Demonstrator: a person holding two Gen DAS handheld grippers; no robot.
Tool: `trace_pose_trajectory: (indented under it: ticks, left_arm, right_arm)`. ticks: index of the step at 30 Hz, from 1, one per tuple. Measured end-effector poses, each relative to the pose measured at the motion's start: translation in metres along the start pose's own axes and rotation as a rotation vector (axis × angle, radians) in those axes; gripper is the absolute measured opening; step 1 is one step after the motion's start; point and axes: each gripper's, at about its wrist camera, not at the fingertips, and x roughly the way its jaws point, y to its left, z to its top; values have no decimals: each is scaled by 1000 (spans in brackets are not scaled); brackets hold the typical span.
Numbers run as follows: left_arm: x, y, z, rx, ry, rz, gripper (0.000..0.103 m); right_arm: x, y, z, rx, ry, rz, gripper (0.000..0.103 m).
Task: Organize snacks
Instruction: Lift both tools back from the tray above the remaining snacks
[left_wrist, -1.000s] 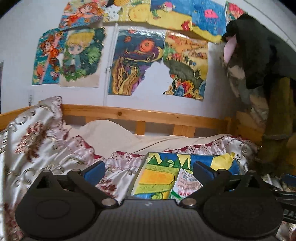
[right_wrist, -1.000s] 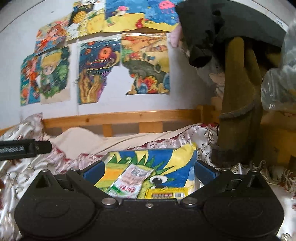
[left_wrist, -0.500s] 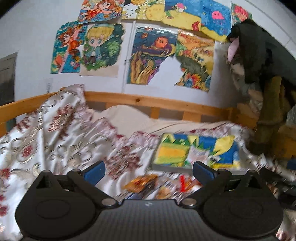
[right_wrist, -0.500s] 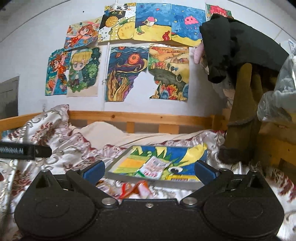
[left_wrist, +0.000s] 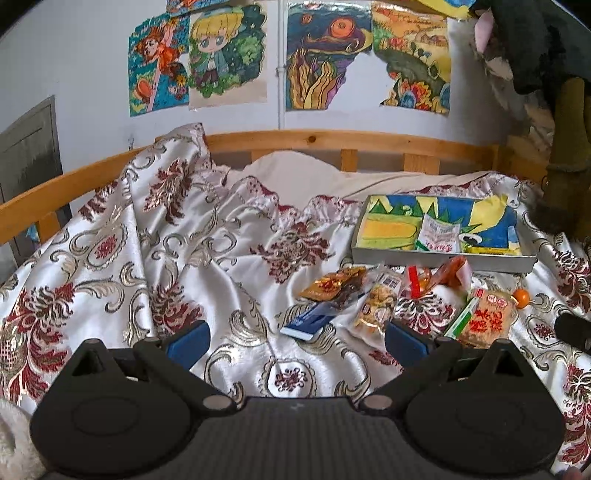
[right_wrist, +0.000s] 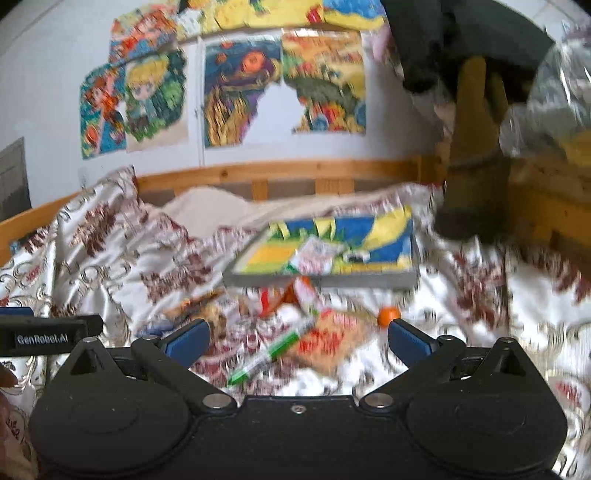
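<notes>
You're working over a bed covered by a floral satin quilt (left_wrist: 155, 258), wooden rail (left_wrist: 332, 138) running behind it, drawings (left_wrist: 328, 55) taped on the wall above.

A shallow grey tray (left_wrist: 439, 258) is sitting on the quilt toward the far right, its floor lined with a blue, yellow and green picture. It's holding a white printed packet (left_wrist: 439, 236) lying flat near the front middle, and a thin yellow packet (left_wrist: 487, 250) lying along the front wall just right of it. The rest of the tray floor is showing bare.

The loose snacks are lying in a cluster on the quilt just in front of the tray: an orange rice-cracker pack (left_wrist: 487, 321) with a green-and-white stick (left_wrist: 461, 317) touching its left edge, a clear pack of nut brittle (left_wrist: 376, 306), a brown-gold packet (left_wrist: 332, 286) overlapping a flat blue pack (left_wrist: 308, 321), a red-orange wrapper (left_wrist: 443, 275) nearest the tray wall, and a small orange ball (left_wrist: 521, 294) off to the right.

Your left gripper (left_wrist: 293, 338) is hovering over the quilt, jaws spread wide, nothing between them. Your right gripper (right_wrist: 297, 338) is hanging above the cluster, also spread wide and empty; that view is blurred.
</notes>
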Motion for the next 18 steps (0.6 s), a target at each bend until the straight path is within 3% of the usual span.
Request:
trace_pose_trajectory:
  ticks: [6,18]
  left_arm:
    - [2,2,-3,-24,35,10,103]
    - [6,6,-1,-47,78,15,103]
  right_arm:
    - [9,7,-7,-35,76,-21,102]
    - [15,11,-7,-55,108,-17,102]
